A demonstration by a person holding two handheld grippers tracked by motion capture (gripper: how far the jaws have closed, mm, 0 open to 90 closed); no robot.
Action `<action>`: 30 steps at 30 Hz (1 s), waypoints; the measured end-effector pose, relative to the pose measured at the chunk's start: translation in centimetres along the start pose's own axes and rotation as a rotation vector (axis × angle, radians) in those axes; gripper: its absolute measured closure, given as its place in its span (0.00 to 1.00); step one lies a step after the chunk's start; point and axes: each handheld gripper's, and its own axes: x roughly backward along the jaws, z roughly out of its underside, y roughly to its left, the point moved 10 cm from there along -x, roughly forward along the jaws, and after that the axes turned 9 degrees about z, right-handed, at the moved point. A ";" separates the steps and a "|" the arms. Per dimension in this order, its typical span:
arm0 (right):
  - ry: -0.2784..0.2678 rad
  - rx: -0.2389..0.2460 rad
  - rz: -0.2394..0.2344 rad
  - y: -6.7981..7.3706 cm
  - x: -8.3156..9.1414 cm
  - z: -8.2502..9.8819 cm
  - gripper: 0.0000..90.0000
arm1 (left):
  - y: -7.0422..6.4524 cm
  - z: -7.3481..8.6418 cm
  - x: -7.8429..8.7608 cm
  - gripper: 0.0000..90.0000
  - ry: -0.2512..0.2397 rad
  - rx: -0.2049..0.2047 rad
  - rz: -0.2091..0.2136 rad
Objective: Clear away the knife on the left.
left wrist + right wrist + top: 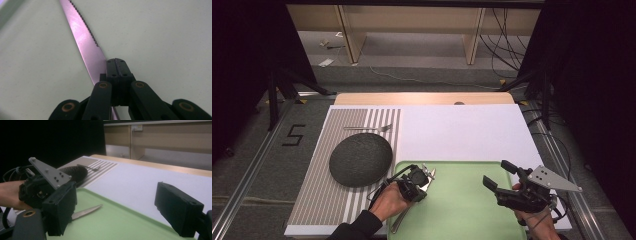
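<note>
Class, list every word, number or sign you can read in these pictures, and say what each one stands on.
"5": a black numeral marked on the grey floor, left of the table.
Nothing else is readable: the knife, green tray, dark plate and striped mat carry no lettering.

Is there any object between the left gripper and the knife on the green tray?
Nothing visible. The left gripper is already at the knife: its jaws are shut, with the serrated blade running beside and under them on the green tray. Whether the pads pinch the knife cannot be told.
</note>
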 end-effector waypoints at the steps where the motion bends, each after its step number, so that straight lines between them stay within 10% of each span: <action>1: 0.000 0.001 0.000 0.0 0.0 0.0 0.21 | 0.1 0.0 0.0 1.00 -0.001 0.001 -0.006; 30: -0.002 -0.001 -0.001 0.0 0.0 0.0 0.21 | 2.0 1.4 1.1 1.00 -0.002 0.070 -0.038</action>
